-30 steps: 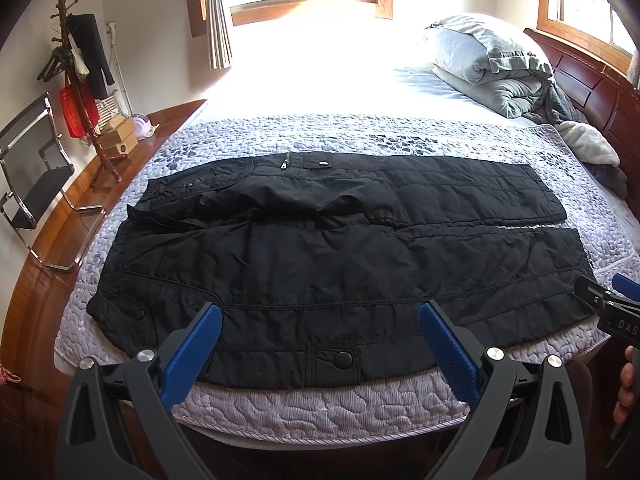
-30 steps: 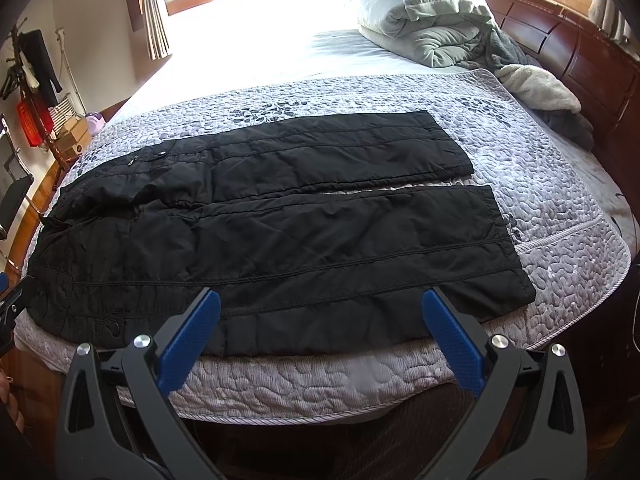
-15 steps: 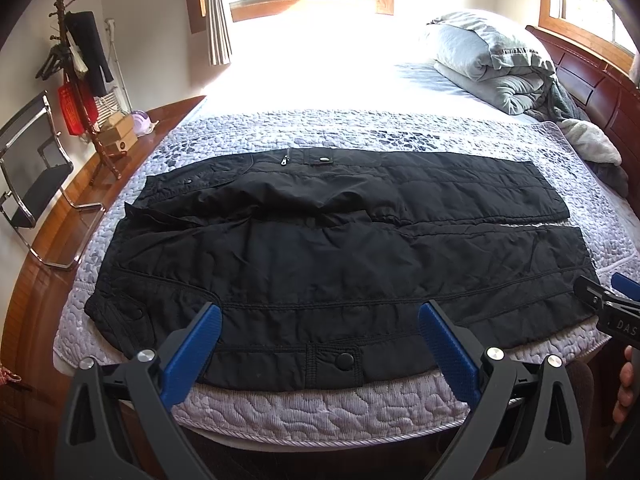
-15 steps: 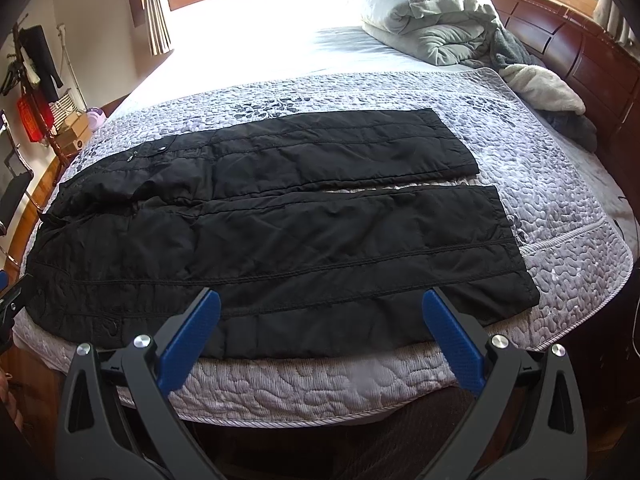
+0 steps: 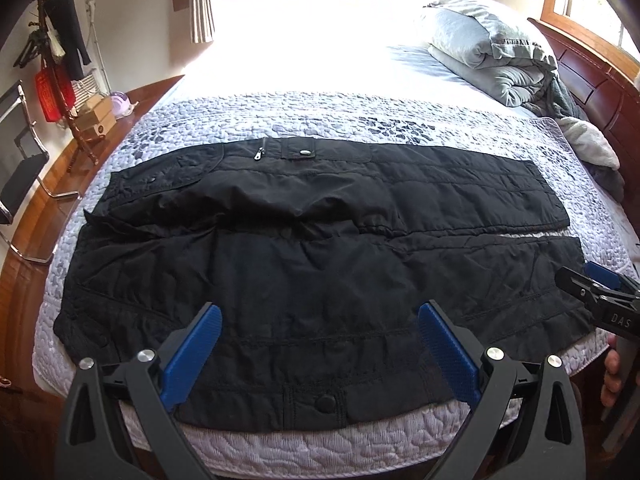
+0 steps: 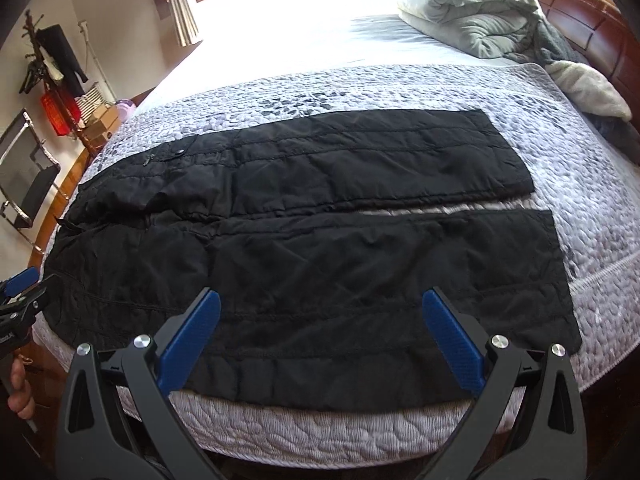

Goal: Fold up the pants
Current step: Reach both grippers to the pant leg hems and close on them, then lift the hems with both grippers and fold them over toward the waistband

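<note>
Left claw (image 5: pixel 318 354) and right claw (image 6: pixel 320 350) both spread wide, holding nothing, above near edge of black pants (image 5: pixel 304 280) on bed (image 5: pixel 320 436). Right claw body reads "DAS".

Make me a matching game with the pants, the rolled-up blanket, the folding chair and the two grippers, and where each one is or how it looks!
Things:
1. black pants
2. grey rolled comforter
3. folding chair
4. left gripper and right gripper

States or places:
A. jaws wide open, holding nothing
B. spread flat on the quilted bedspread, legs side by side
C. standing on the floor at the left of the bed
D. piled at the far right by the wooden headboard

Pairs: 1-B, 2-D, 3-C, 4-A
</note>
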Available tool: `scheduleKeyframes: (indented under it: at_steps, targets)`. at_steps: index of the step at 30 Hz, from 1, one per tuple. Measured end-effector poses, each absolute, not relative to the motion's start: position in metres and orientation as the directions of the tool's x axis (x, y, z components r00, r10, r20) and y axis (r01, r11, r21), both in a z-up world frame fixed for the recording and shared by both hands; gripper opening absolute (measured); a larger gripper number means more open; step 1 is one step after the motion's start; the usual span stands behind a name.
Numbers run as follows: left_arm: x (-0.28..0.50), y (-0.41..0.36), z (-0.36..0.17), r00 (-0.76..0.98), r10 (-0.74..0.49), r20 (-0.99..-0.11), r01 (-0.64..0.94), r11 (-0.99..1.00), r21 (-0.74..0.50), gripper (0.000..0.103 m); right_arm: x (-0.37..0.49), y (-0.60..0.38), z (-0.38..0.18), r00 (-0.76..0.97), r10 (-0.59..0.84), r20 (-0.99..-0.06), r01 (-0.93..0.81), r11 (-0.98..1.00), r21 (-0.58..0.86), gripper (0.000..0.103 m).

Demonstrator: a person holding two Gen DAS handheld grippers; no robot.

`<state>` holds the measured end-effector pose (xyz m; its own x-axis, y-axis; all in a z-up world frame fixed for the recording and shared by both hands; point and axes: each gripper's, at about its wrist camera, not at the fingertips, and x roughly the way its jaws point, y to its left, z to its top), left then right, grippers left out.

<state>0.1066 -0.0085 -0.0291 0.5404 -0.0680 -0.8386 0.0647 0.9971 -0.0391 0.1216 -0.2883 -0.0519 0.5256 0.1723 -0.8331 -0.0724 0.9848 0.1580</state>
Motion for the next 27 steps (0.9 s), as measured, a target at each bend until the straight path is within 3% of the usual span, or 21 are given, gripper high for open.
scheduleKeyframes:
  at_steps: [7, 15, 21, 27]
  targets:
    - [0.244, -0.017, -0.036, 0.452, -0.13, -0.882, 0.1, 0.99, -0.095, 0.099, 0.267, -0.319, -0.07, 0.469, 0.362, -0.806, -0.21, 0.932, 0.296, 0.101]
    - [0.4, -0.038, -0.094, 0.272, -0.21, -0.939, 0.202, 0.967, -0.158, 0.099, 0.408, -0.316, -0.124, 0.288, 0.319, -0.903, -0.432, 0.885, 0.174, 0.101]
    - [0.462, -0.058, -0.126, 0.185, -0.322, -0.928, 0.434, 0.875, -0.217, 0.099, 0.453, -0.301, -0.151, 0.117, 0.437, -0.892, -0.569, 0.766, 0.3, 0.101]
    - [0.486, -0.064, -0.149, 0.073, -0.397, -0.915, 0.554, 0.779, -0.294, 0.099, 0.471, -0.287, -0.178, -0.002, 0.406, -0.914, -0.642, 0.701, 0.312, 0.1]
